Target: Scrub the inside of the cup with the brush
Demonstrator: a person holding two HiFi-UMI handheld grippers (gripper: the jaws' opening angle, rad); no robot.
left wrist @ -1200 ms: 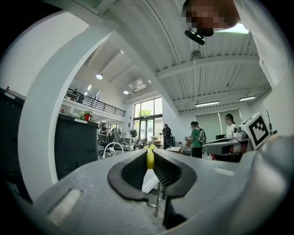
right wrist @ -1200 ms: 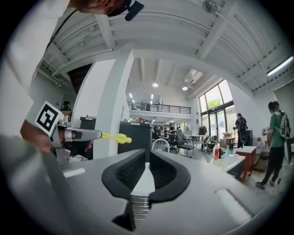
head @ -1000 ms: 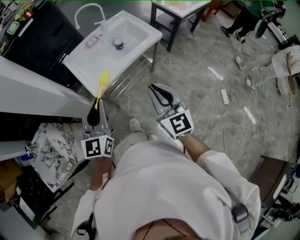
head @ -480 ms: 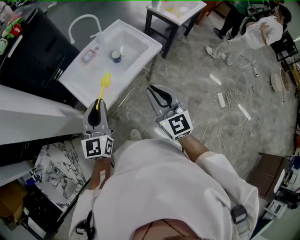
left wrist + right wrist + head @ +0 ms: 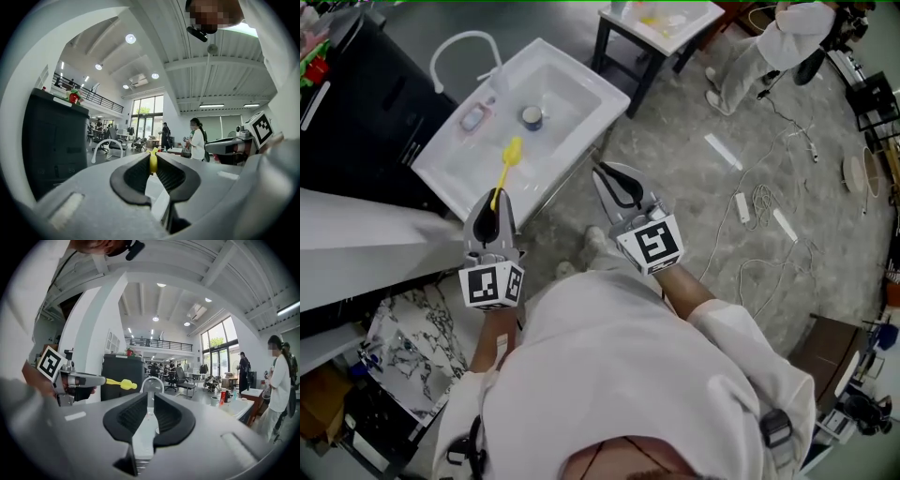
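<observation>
One yellow brush is clamped by its handle end in the left gripper, whose jaws are seen pressed against the handle in the left gripper view. Its long axis is laid along the gripper's own line and is kept about level. The bristled head is pointed forward, away from the person and toward the white sink; it is seen over the sink's near edge but well short of the basin.

The cup, small and upright with a dark band, is found inside the basin, close to the edge on the faucet side. It is touched by neither tool. A small pinkish item, too small to be named, is set on the deck beside the faucet.

The right gripper is held beside the left one, short of the sink's near corner. Its jaws are parted by a narrow gap and nothing is grasped between them.

The step in hand is judged to be the approach to the sink; no scrubbing is begun yet. For the next move, the cup would probably need to be steadied by the free right gripper, and the brush tipped head-down into its mouth.

Beyond the sink, a dark-legged table and loose cables are seen on the floor.
</observation>
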